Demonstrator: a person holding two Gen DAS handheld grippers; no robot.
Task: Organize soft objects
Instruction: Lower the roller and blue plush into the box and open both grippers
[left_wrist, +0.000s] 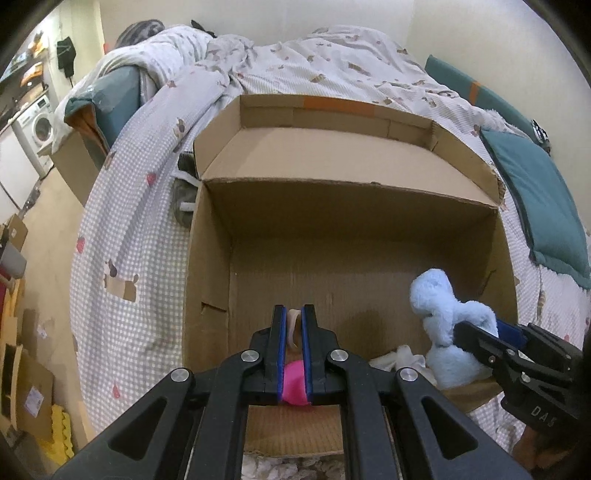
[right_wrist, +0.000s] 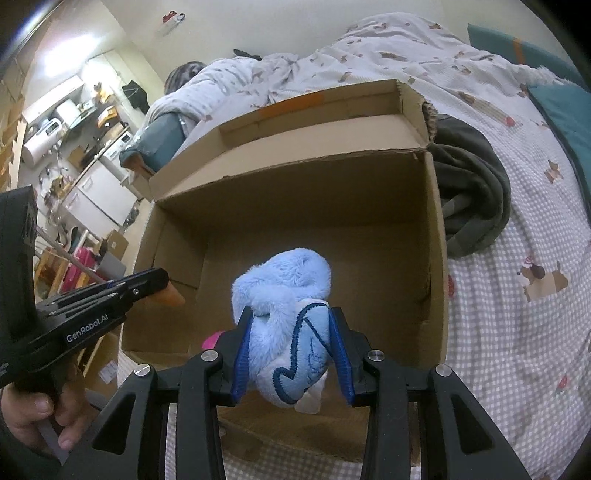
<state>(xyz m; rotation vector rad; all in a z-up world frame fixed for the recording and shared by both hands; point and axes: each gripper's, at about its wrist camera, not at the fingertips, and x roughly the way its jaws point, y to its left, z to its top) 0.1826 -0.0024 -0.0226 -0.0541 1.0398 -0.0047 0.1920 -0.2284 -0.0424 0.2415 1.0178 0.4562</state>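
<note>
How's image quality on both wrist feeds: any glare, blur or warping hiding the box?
Left wrist: sharp, evenly lit, cardboard box edges bowed by fisheye, black corners. Right wrist: ceiling glare upper left, box interior shadowed behind the blue plush; rim blurs slightly.

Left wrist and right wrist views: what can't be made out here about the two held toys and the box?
- Pink toy: left wrist view, mostly hidden between the left gripper fingers; its kind is unclear.
- Blue plush: right wrist view, underside hidden by the right gripper.
- Cardboard box: near floor hidden by both grippers; white item there unidentifiable.
</note>
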